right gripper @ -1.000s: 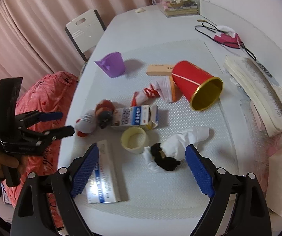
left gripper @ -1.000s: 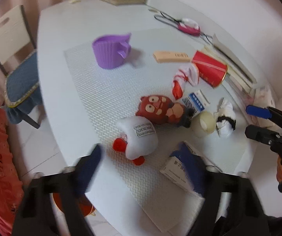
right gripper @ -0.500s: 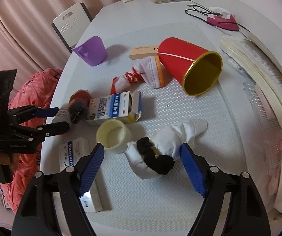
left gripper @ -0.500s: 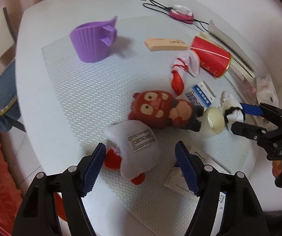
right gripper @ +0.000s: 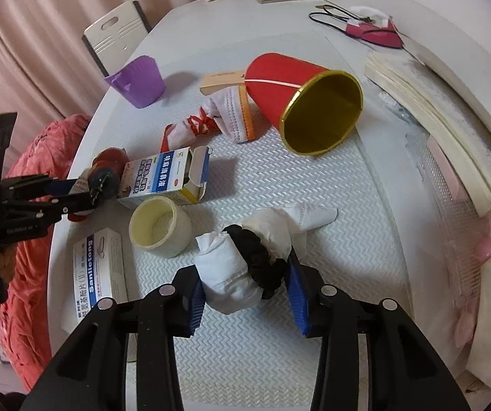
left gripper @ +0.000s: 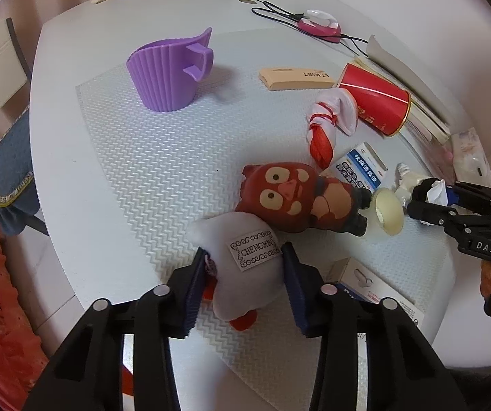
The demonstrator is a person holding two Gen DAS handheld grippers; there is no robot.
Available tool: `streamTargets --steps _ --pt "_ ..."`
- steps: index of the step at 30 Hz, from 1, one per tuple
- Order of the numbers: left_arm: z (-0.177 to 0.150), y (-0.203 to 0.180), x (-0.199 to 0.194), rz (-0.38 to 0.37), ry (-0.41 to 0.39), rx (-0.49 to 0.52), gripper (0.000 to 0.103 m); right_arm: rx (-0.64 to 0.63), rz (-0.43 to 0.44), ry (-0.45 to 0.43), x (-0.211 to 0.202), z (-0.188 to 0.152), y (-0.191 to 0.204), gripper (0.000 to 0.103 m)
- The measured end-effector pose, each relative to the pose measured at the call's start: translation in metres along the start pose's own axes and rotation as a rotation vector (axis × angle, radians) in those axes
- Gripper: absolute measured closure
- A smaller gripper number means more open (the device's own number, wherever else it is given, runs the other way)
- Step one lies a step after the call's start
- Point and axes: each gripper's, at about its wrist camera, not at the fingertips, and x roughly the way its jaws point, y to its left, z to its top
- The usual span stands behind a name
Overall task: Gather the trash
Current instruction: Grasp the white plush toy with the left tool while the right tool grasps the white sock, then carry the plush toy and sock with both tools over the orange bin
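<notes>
We have two claws on the table, and both jaws have just been closing, each with a soft thing between them.

On the left, our left claw (left gripper: 242,274) has pinched the white pouch (left gripper: 245,267). Both blue pads (left gripper: 195,287) press into its sides, so it is grasping the pouch. The pouch lies at the near edge of the mat (left gripper: 149,157), touching the brown toy (left gripper: 300,202). We should lift straight up and slowly, so the toy is not dragged along. The purple cup (left gripper: 168,75) stands far back on the mat, upside down. Is it the place for trash? We cannot tell.

In the middle lie a cream tape roll (right gripper: 159,226) and an open blue box (right gripper: 166,181). A white box (right gripper: 98,270) lies by the near left edge. We leave those for now.

On the right, our right claw (right gripper: 245,287) has the tissue wad (right gripper: 228,274) with a black band (right gripper: 259,253) round it. The left pad touches the tissue and the right pad presses the band, so we judge it clenched on the wad. Tissue is squashy and can slip, so we should squeeze firmly and lift gently. The red cup (right gripper: 303,102) lies on its side beyond, with its mouth toward us. It may be a good place for the wad.
</notes>
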Motion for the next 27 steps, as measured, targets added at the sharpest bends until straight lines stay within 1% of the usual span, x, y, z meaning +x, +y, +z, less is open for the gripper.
streamTargets --steps 2,6,10,15,20,24,27 --pt "-0.002 -0.001 -0.003 -0.015 0.005 -0.007 0.061 0.003 0.025 -0.011 -0.007 0.0 0.001 0.063" --pt "-0.011 -0.008 -0.014 -0.017 0.004 -0.001 0.061 -0.004 0.068 -0.023 -0.022 -0.001 0.006 0.063" --pt "-0.02 -0.013 -0.037 -0.029 -0.018 -0.029 0.061 -0.034 0.116 -0.033 -0.042 0.0 0.02 0.063" --pt "-0.031 -0.027 -0.072 -0.038 -0.063 -0.021 0.061 -0.088 0.183 -0.047 -0.07 0.0 0.045 0.063" --pt "-0.045 -0.031 -0.111 -0.021 -0.123 -0.048 0.061 -0.155 0.269 -0.056 -0.095 0.002 0.08 0.063" --pt "-0.062 -0.027 -0.139 0.016 -0.164 -0.083 0.061 -0.25 0.334 -0.052 -0.105 0.006 0.121 0.063" --pt "-0.081 -0.015 -0.161 0.052 -0.191 -0.134 0.061 -0.318 0.383 -0.042 -0.106 0.009 0.154 0.063"
